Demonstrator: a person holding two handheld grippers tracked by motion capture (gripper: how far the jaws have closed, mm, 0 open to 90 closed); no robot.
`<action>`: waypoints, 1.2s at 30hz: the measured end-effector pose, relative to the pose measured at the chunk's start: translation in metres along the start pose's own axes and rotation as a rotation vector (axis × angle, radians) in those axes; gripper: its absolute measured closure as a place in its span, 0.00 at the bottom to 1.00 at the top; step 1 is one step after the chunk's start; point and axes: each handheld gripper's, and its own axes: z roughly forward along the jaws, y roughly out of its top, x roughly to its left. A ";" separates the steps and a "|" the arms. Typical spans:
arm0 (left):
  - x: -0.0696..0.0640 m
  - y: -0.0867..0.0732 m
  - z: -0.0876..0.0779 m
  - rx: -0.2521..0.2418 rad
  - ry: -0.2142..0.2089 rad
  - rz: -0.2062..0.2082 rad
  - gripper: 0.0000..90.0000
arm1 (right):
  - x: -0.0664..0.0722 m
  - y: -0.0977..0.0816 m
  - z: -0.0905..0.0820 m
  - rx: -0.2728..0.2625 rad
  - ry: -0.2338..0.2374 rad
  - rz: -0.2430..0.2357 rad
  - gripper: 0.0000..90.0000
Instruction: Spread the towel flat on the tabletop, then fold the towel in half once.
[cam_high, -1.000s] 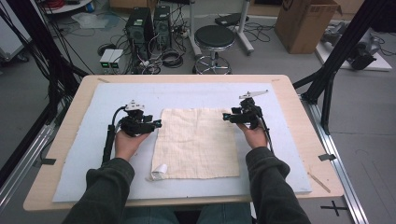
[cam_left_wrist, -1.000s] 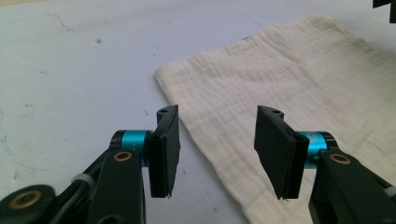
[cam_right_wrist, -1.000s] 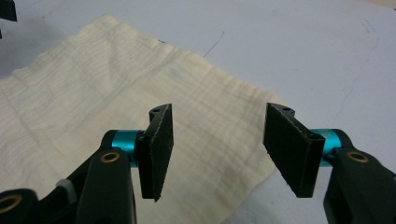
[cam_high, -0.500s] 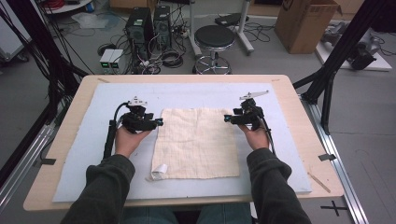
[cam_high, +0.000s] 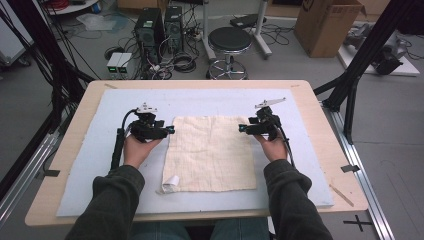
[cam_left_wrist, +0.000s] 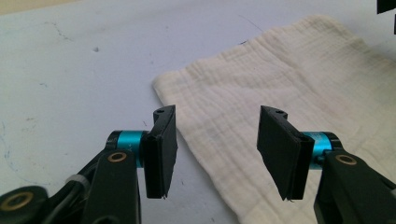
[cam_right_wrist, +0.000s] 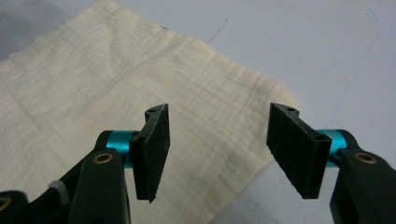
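Between the two grippers the cream cloth (cam_high: 210, 152) lies flat on the bench (cam_high: 310, 107), its far corners just before the released fingers (cam_left_wrist: 161, 149) of left gripper (cam_high: 167, 131) and right gripper (cam_high: 243, 128).

Cloth (cam_left_wrist: 299, 93) cut off at right and bottom edges (left gripper view); folded corner's (cam_high: 171, 183) underside hidden.

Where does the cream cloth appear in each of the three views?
High view: the cream cloth lies at the centre, on the pale mat.
Left gripper view: right half, running from upper right to bottom.
Right gripper view: left and centre.
Shared landmark: the pale mat beneath the cloth.
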 end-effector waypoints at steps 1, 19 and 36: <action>0.000 0.000 0.001 0.001 -0.001 -0.003 0.53 | -0.001 0.000 0.001 -0.001 -0.001 -0.007 0.43; 0.001 -0.001 0.008 -0.001 0.006 -0.023 0.53 | -0.011 -0.002 0.005 -0.007 0.007 0.015 0.43; 0.019 0.021 0.033 -0.005 0.072 -0.042 0.57 | -0.032 0.004 0.009 -0.003 -0.088 0.060 0.54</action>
